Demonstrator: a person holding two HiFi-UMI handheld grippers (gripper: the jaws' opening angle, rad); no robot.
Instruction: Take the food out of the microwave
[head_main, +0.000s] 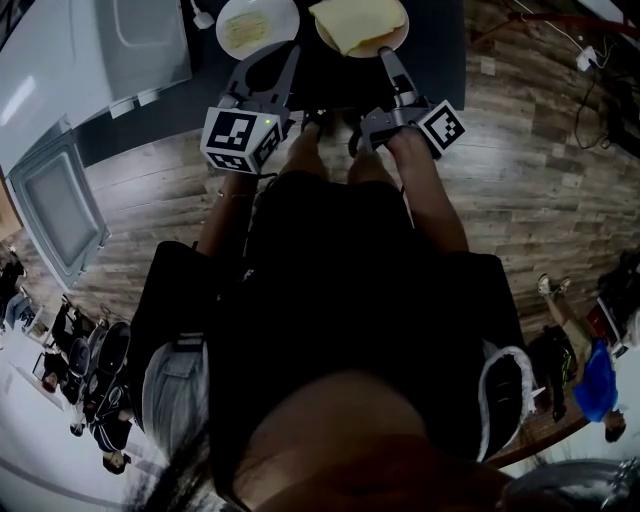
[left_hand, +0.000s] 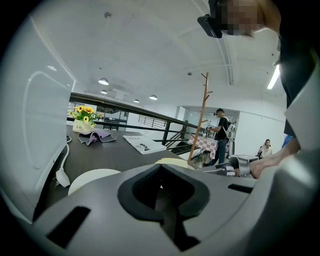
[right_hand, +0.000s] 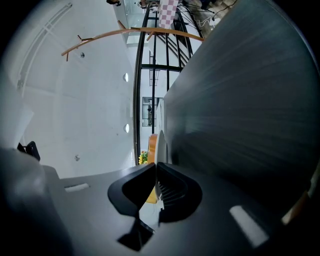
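Plate (right_hand: 160, 147) in right gripper (right_hand: 155, 166), food (head_main: 358, 22) seen overhead

An open-plan office: wood floor (head_main: 530, 180), mezzanine railing (left_hand: 145, 115), coat stand (left_hand: 203, 120), people (left_hand: 220, 132) around

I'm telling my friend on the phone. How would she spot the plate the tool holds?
On the dark table, right of the white microwave, sit two plates. Pick the right plate, its rim pinched by the right tool. Only it carries thick folded yellow food; the left plate holds something pale and flat.
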